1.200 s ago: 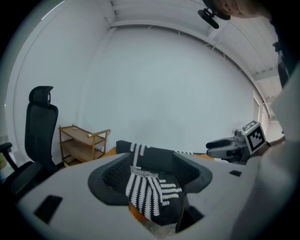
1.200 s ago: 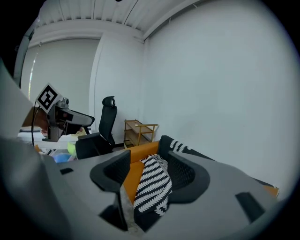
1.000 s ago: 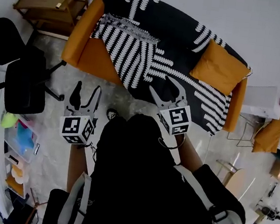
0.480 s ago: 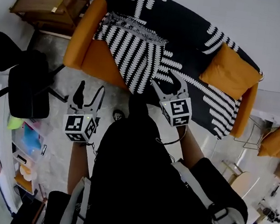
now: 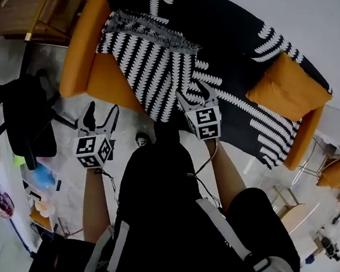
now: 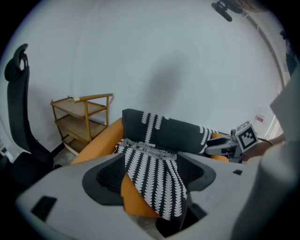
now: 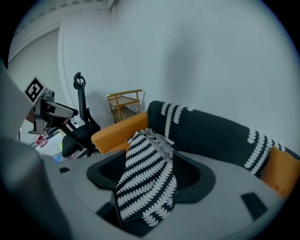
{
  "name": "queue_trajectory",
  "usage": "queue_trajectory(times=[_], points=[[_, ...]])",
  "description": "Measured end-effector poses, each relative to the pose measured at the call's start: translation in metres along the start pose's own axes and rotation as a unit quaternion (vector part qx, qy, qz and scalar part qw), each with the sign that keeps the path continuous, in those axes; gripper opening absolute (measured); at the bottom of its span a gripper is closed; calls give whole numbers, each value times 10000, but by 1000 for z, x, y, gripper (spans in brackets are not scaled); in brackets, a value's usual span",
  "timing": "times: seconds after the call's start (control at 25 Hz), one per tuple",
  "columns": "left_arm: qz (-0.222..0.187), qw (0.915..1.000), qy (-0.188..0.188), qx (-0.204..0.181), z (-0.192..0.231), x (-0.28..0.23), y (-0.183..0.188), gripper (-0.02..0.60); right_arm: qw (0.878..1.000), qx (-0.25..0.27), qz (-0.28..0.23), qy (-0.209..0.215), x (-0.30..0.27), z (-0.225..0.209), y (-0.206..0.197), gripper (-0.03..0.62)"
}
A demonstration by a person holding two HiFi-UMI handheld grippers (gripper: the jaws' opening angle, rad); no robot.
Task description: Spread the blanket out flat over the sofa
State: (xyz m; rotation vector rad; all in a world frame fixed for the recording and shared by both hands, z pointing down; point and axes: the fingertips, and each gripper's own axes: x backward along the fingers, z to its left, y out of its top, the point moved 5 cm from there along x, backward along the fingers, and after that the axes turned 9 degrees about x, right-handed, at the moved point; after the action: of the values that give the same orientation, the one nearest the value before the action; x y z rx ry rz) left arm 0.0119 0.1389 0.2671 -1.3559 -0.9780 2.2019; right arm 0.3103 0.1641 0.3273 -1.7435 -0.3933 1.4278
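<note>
An orange sofa (image 5: 82,46) carries a black blanket with white patterning (image 5: 166,69). The blanket covers the backrest and most of the seat. One striped part is folded over on the left of the seat and hangs over the front edge (image 6: 154,173) (image 7: 145,178). An orange cushion (image 5: 288,89) rests on the blanket at the right. My right gripper (image 5: 195,95) hovers at the hanging edge, its jaws opening, with nothing pressed between them. My left gripper (image 5: 101,114) is over the floor in front of the sofa, its jaws also opening and empty.
A wooden shelf trolley (image 5: 25,10) stands left of the sofa. A black office chair (image 5: 27,113) is on my left, with shelves of coloured items (image 5: 40,177) below it. At the right are a white unit (image 5: 339,126) and another orange cushion (image 5: 339,170).
I have stepped closer to the sofa. The right gripper has moved up and left to the blanket's hanging edge. The left gripper has stayed over the floor.
</note>
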Motion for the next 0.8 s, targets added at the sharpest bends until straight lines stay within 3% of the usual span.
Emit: queue_trajectory(times=[0.24,0.44,0.8], points=[[343,9984,134,431,7,-71,-20,327,9990,1,436,39,-69,-36,-34,324],[571,9969,161,520,16,-116,-40,327,9976,-27,690,100,-124,-57,-57,324],[897,9909,465,889,28,-144,-74,327,9916,-461,1170,298,-198,-88,-103,311]])
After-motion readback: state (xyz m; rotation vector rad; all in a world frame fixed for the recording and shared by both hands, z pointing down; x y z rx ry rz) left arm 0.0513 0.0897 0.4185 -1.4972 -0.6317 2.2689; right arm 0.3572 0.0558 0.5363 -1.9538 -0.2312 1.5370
